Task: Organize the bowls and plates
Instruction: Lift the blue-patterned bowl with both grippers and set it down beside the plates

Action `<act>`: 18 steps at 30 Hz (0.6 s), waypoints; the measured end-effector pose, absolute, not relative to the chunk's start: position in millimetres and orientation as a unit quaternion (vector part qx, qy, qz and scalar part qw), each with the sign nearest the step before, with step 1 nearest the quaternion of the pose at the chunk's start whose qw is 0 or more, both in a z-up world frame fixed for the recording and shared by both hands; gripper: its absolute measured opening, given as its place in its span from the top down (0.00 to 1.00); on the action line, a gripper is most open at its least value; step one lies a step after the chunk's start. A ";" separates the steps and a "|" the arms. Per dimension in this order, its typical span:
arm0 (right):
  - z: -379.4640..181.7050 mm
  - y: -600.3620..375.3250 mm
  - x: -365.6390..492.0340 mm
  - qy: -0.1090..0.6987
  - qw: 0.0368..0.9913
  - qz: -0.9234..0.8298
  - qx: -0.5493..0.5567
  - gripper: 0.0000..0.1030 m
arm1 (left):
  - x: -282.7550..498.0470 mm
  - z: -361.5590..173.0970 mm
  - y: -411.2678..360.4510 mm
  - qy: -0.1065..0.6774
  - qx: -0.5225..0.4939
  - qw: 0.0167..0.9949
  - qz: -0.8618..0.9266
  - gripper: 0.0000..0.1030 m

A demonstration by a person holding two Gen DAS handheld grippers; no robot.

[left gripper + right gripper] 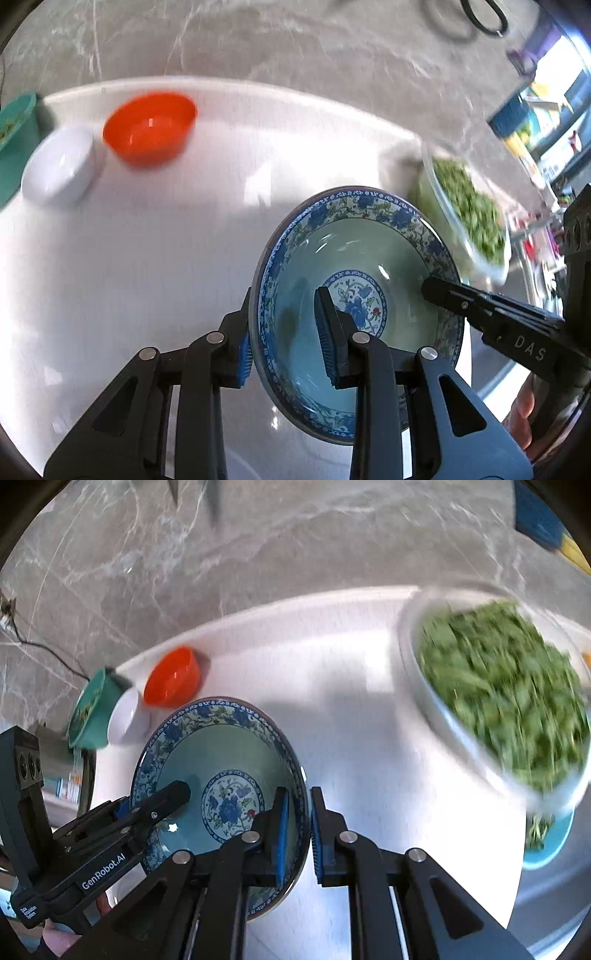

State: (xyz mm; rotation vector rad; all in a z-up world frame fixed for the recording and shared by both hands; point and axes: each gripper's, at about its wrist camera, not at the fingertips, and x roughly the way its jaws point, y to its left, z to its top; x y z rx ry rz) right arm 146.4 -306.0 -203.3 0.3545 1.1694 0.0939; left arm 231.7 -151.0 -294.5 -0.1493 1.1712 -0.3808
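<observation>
A blue floral bowl (369, 258) with a pale green inside is held over the white table; it also shows in the right wrist view (221, 753). My left gripper (286, 338) is shut on its left rim, one finger inside, one outside. My right gripper (297, 832) is shut on its right rim the same way; it shows in the left wrist view (439, 291). The left gripper shows in the right wrist view (162, 797). An orange bowl (149, 127) and a small white bowl (59, 164) stand at the far left.
A teal container (14, 144) stands beside the white bowl. A glass bowl of chopped greens (506, 698) sits at the right, over a blue plate (546, 838). The white table (110, 277) ends at a grey marble wall (295, 44). A black cable (484, 14) lies above.
</observation>
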 end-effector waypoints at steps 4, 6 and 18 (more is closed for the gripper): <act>-215.3 -304.4 112.8 0.561 0.808 0.042 0.172 0.87 | 192.7 -315.3 -149.9 0.570 -0.063 0.799 -0.182 0.74; -222.9 -303.4 97.7 0.570 0.802 0.038 0.174 0.87 | 175.0 -326.4 -149.3 0.579 -0.055 0.792 -0.183 0.74; -244.4 -306.0 47.6 0.589 0.786 0.023 0.185 0.86 | 135.2 -365.1 -155.9 0.593 -0.032 0.781 -0.195 0.74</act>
